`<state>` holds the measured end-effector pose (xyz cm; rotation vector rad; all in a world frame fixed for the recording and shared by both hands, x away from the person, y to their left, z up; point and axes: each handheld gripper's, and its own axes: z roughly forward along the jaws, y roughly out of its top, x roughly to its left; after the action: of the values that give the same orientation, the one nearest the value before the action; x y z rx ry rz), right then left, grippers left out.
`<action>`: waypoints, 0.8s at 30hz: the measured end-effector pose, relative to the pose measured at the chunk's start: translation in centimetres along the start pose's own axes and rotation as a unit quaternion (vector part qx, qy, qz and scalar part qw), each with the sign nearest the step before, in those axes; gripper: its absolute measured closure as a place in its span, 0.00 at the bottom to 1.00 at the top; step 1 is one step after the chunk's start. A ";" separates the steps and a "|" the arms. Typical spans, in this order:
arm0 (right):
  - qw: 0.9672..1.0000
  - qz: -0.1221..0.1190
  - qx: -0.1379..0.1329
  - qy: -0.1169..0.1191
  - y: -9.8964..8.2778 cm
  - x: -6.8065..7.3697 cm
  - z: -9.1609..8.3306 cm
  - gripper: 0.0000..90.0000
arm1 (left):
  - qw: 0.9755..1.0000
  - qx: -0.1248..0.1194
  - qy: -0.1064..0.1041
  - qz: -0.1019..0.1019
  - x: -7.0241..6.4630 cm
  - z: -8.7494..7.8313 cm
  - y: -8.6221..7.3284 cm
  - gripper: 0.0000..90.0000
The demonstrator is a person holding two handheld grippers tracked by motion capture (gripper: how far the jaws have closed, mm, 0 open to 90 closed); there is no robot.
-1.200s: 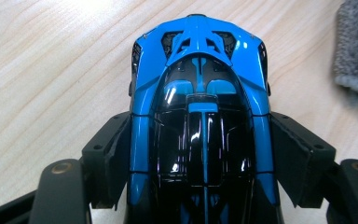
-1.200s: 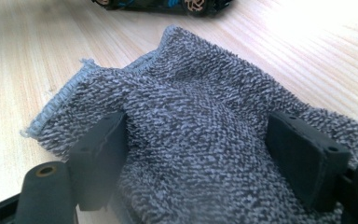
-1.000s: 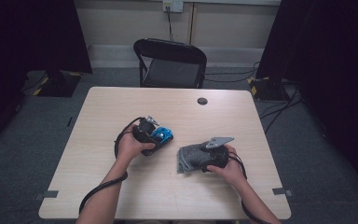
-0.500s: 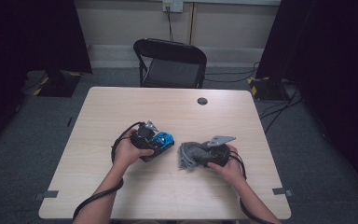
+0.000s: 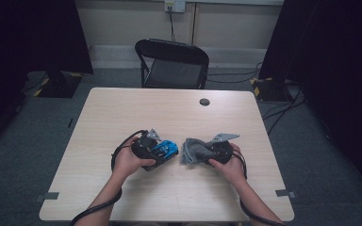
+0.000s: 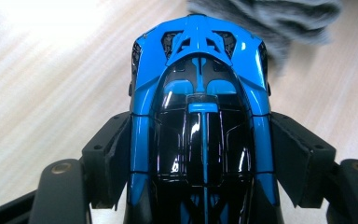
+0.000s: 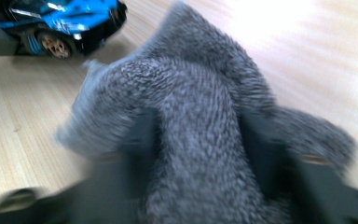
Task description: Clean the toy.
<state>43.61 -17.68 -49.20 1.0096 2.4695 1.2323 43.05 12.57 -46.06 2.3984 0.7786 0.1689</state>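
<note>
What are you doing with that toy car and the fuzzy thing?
A person sits at a wooden table with a gripper in each hand. The left gripper has its jaws clamped on the sides of a blue and black toy car. The right gripper has a grey fuzzy cloth between its jaws, which have just been opening and closing. Car and cloth sit close together, as if the car is about to be wiped.

Room's pretty dim, dark curtains at both sides; only the desk [image 5: 122, 113] catches decent light. Right gripper view is smeared with motion blur, the grey cloth [image 7: 200, 140] soft. Glare washes out both close-ups' far wood, with reflections on the blue toy car [image 6: 200, 116].
</note>
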 end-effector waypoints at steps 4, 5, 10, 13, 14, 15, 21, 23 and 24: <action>1.000 -0.018 -0.019 0.001 1.0 -0.4 -1.7 0.44 | 1.000 0.002 0.001 -0.001 0.0 -0.1 -0.4 0.31; 0.999 -0.022 -0.023 -0.002 1.1 -0.7 -2.1 0.43 | 1.000 0.001 0.001 -0.002 0.0 -0.2 -0.5 0.31; 0.999 -0.055 0.000 0.002 1.0 -1.8 -3.1 0.40 | 1.000 0.006 -0.001 0.003 -0.6 -0.7 -0.8 0.31; 0.998 -0.042 0.040 0.006 0.2 -2.0 -1.8 0.42 | 1.000 0.008 -0.005 0.004 -0.8 -0.7 -0.9 0.31; 0.997 -0.039 0.063 0.005 -0.2 -1.8 -1.0 0.42 | 1.000 0.005 -0.005 0.004 -0.9 -0.7 -0.9 0.31; 0.998 -0.045 0.053 -0.004 -0.4 -1.6 -0.7 0.42 | 1.000 0.003 -0.009 0.001 -1.0 -0.7 -1.0 0.31; 0.998 0.006 0.043 -0.043 -0.5 -1.3 -0.7 0.79 | 1.000 -0.004 -0.012 0.015 -1.8 -0.9 -0.6 0.31; 0.997 0.029 0.049 -0.049 -0.1 -1.3 -0.7 0.83 | 1.000 -0.006 -0.015 0.018 -2.1 -1.0 -0.4 0.31; 0.997 0.037 0.052 -0.053 0.2 -1.2 -0.7 0.84 | 1.000 -0.005 -0.014 0.021 -2.2 -1.0 -0.3 0.31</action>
<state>44.32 -18.82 -48.71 1.1721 2.4572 1.0510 40.79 12.07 -45.26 2.4035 0.7121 0.1551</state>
